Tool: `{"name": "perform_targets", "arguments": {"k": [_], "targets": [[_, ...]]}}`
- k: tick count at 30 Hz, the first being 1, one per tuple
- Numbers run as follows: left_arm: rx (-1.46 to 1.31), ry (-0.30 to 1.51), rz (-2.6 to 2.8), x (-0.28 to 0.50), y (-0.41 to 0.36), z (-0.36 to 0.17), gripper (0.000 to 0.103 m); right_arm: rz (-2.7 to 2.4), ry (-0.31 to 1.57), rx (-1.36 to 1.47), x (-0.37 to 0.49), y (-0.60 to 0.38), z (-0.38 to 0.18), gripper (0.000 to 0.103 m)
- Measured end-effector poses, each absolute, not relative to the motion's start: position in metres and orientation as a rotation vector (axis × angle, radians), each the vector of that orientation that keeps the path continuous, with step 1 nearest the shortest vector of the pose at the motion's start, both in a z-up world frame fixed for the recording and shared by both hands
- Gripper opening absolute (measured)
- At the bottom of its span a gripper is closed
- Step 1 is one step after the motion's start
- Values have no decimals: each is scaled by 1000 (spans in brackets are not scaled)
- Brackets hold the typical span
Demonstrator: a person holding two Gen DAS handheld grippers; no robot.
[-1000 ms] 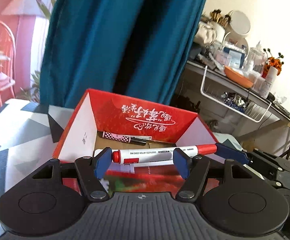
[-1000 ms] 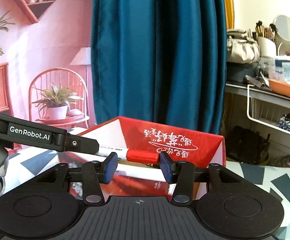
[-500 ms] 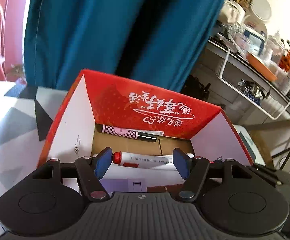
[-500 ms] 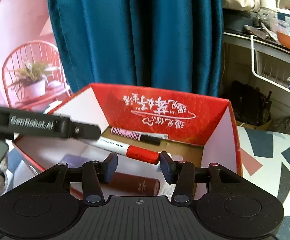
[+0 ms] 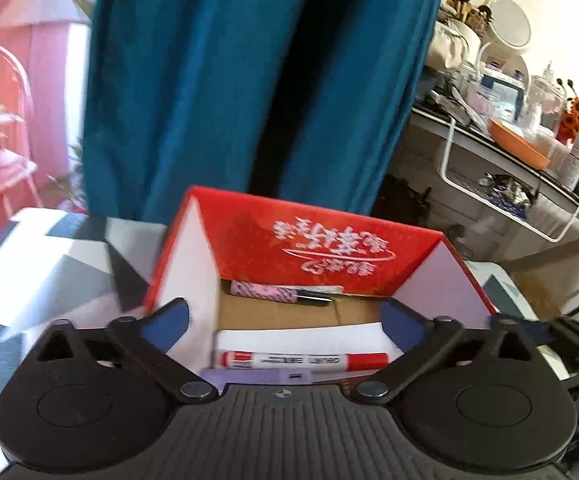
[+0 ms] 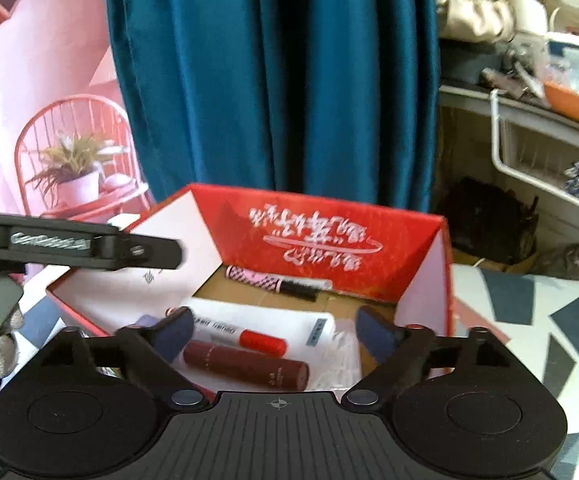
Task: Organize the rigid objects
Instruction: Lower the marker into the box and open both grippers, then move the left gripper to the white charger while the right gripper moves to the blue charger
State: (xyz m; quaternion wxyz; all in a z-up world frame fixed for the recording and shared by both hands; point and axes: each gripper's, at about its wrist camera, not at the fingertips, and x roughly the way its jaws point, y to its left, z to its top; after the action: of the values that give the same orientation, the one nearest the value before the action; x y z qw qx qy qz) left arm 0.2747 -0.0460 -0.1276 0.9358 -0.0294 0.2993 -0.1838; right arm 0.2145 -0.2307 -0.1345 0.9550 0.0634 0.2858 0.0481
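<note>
Gaping empty: both hand-held grippers (image 5: 283,326) (image 6: 273,330) | marker (image 5: 303,360) lies in red box (image 5: 329,248) | curtain (image 5: 249,80) behind

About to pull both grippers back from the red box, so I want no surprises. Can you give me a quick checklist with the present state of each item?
1. Left gripper jaws spread, just opened, nothing pinched: ok.
2. Right gripper jaws spread, just opened, nothing pinched: ok.
3. Red-capped marker lying inside the red box, free of the pads: ok.
4. Checkered pen lying by the far wall: ok.
5. Dark red tube lying in the box: ok.
6. Table space behind the grippers: cannot tell.
</note>
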Motion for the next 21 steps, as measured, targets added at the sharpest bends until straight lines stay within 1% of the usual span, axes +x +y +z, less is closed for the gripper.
{"name": "perform_targets", "arguments": {"k": [3, 13, 18, 21], "targets": [[-48, 604, -342, 260, -40, -118, 103, 90, 541, 145, 198, -233, -124, 102], [-26, 608, -251, 210, -29, -100, 103, 68, 450, 166, 154, -236, -96, 103], [-19, 624, -229, 184, -28, -97, 103, 79, 430, 168, 130, -232, -85, 103], [2, 601, -204, 167, -25, -93, 103, 76, 422, 163, 114, -230, -79, 103]]}}
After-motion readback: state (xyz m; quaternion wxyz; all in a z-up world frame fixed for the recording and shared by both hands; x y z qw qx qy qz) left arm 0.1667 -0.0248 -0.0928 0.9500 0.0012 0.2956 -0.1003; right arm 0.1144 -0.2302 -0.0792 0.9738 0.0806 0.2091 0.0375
